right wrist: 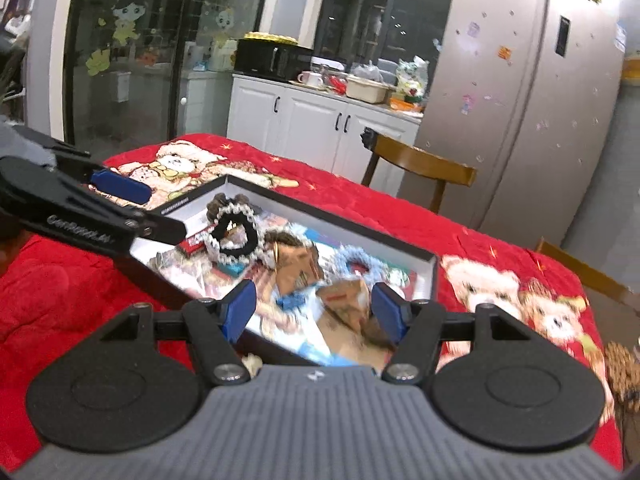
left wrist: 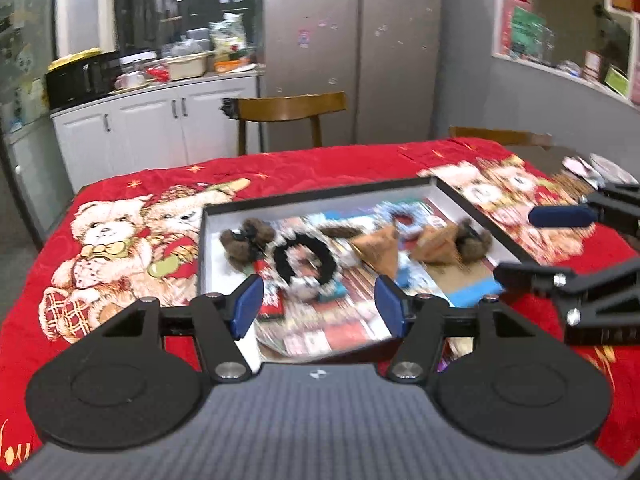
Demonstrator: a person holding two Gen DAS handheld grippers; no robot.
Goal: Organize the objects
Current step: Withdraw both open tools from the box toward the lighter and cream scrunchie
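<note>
A shallow black-rimmed box (left wrist: 320, 196) lies on the red bear-print cloth (left wrist: 120, 240). In it are a black scrunchie with white trim (left wrist: 304, 260), a blue scrunchie (left wrist: 402, 216), brown furry clips (left wrist: 246, 236) and tan triangular packets (left wrist: 378, 250). My left gripper (left wrist: 318, 306) is open and empty above the box's near edge. My right gripper (right wrist: 314, 308) is open and empty above the box (right wrist: 332, 212), over a tan packet (right wrist: 346, 298). The black scrunchie (right wrist: 234, 236) and blue scrunchie (right wrist: 356, 266) show there too. Each gripper shows in the other's view, right (left wrist: 560, 240) and left (right wrist: 116, 204).
A wooden chair (left wrist: 288, 110) stands behind the table, with white cabinets (left wrist: 160, 120) and a steel fridge (left wrist: 352, 48) beyond. A second chair back (left wrist: 500, 136) is at the far right edge. Small items (left wrist: 592, 168) lie at the table's right corner.
</note>
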